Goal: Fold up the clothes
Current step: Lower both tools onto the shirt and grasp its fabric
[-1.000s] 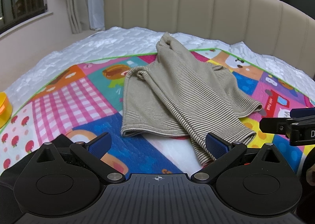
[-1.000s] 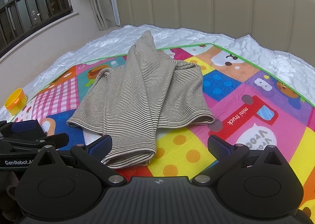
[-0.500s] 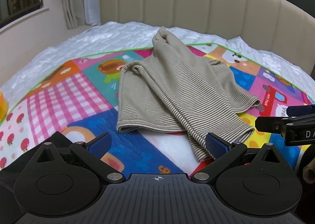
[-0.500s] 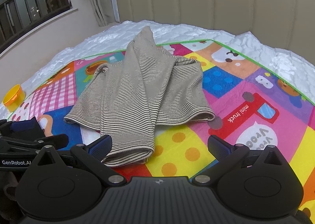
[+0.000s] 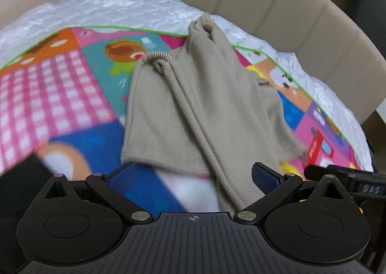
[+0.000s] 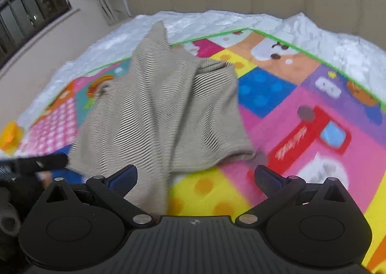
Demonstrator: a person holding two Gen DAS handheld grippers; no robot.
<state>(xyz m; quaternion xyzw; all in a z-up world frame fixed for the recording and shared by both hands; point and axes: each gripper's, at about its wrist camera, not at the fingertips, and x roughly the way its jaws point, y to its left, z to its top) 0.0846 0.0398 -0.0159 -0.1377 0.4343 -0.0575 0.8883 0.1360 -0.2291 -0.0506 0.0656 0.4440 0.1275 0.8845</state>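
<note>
Both claws, left (image 5: 193, 176) and right (image 6: 195, 176), are spread wide just short of the striped garment's (image 5: 193, 105) near hem, positioned for pickup.

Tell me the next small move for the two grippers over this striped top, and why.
Probably lower both onto the near hem and grip it. The left hand-held gripper and right hand-held gripper are both open and empty, and the striped top lies rumpled on the play mat, its near edge just ahead of the fingers.
</note>
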